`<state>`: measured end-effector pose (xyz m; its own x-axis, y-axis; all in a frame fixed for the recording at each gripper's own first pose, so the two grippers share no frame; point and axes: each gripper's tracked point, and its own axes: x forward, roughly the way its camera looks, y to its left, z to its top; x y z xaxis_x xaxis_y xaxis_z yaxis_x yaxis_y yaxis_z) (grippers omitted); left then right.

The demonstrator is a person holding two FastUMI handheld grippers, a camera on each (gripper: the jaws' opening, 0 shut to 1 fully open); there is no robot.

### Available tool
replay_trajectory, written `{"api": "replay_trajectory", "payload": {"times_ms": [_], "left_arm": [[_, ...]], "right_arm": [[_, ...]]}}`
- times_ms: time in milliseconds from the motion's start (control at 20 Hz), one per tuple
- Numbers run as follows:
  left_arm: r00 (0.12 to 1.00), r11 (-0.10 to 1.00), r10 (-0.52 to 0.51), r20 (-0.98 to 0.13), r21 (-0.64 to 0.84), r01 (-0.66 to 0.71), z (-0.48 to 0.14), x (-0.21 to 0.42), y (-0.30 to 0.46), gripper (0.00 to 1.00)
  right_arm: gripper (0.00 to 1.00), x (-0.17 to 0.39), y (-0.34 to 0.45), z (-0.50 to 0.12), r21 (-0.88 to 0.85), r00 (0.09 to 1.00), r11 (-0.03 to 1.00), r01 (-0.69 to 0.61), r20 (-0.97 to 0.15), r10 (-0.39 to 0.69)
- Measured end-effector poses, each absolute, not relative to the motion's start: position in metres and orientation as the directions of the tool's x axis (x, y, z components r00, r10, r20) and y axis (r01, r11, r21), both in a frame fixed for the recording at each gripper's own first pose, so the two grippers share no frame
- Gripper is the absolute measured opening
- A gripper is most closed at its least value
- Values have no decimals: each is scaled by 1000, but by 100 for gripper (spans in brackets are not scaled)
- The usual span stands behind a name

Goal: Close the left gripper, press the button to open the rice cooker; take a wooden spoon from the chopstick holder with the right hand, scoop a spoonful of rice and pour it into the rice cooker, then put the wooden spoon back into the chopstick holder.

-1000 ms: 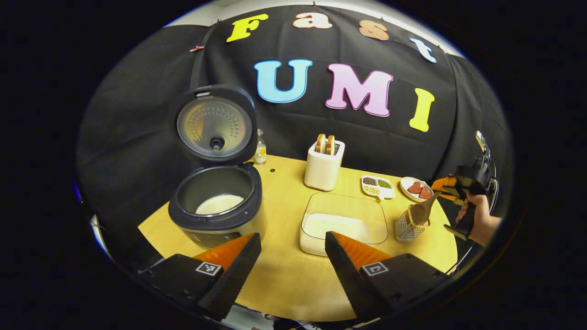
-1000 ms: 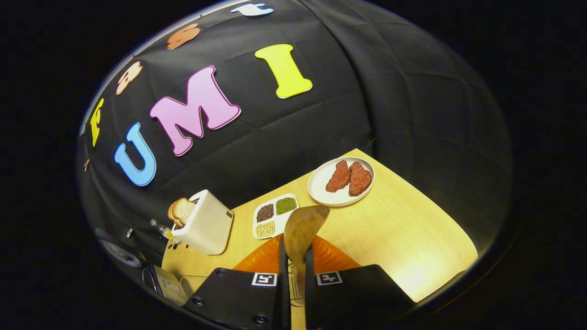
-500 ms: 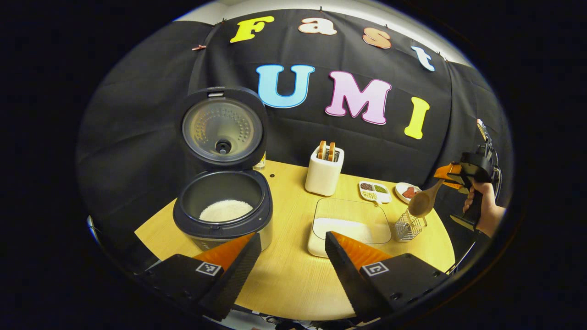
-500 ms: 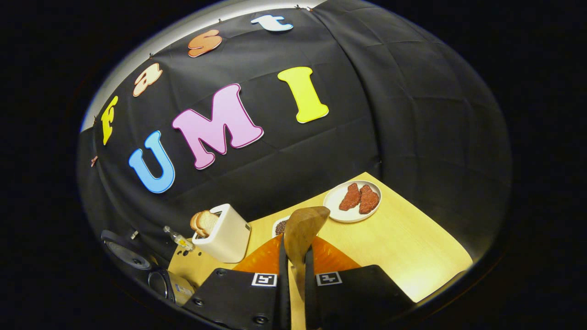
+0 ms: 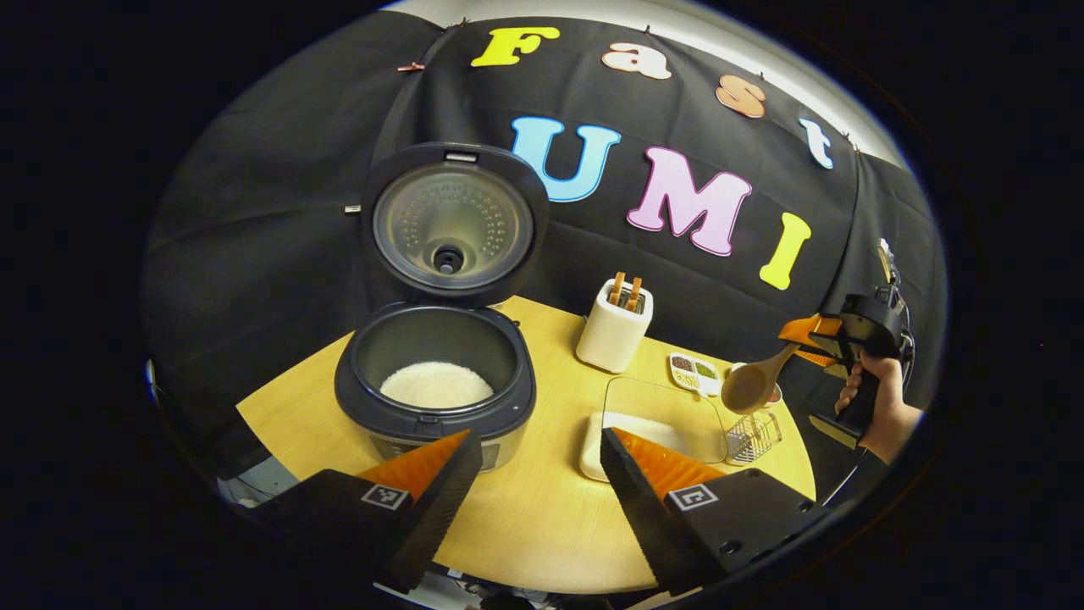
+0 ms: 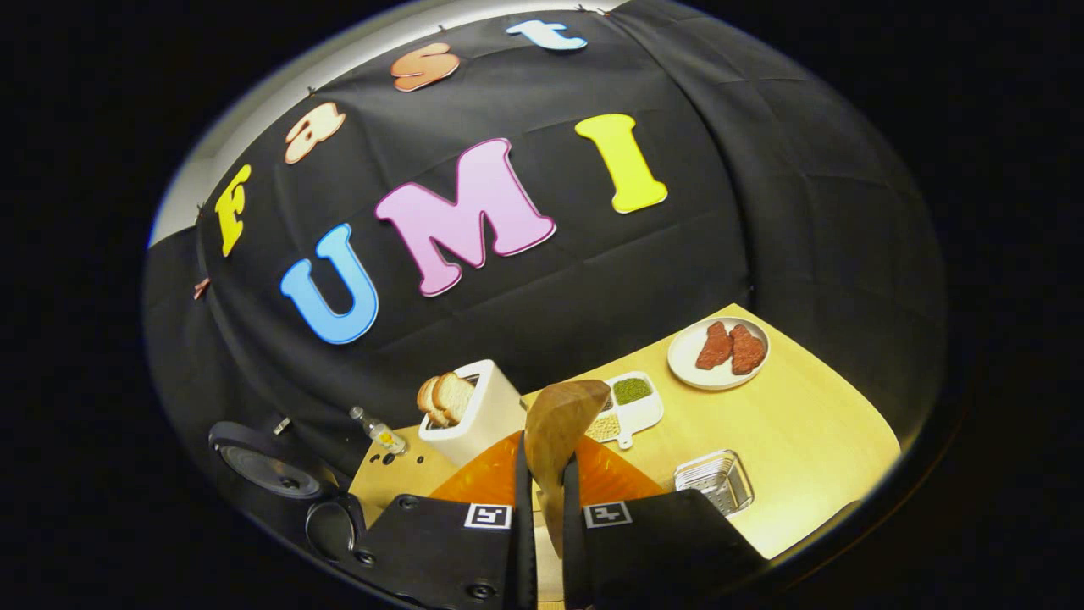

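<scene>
left claw: spread, low over worktop | right claw: pinching wooden spoon, held in the air above chopstick holder | rice cooker: lid up, rice inside | rice dish: beside holder

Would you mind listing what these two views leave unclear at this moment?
- Wooden spoon handle: right gripper view, hidden between the fingers.
- Spoon bowl contents: left gripper view, too small to judge.
- Rice tray: near corner behind the left gripper's finger.
- Rice cooker button: too small to make out.
</scene>
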<state>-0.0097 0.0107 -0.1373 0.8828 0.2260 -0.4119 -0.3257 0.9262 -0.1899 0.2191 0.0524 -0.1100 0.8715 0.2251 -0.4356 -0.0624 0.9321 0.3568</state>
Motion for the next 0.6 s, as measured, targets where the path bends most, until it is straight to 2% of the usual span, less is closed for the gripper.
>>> {"api": "replay_trajectory", "payload": {"times_ms": [150, 600], "left_arm": [[885, 923, 221, -410, -203, -325, -142, -16, 25, 95], [852, 921, 230, -470, -177, -347, -178, -34, 65, 95]], "right_arm": [[16, 207, 77, -136, 335, 841, 938, -86, -481, 249], [17, 170, 101, -234, 110, 738, 979, -174, -644, 204]]}}
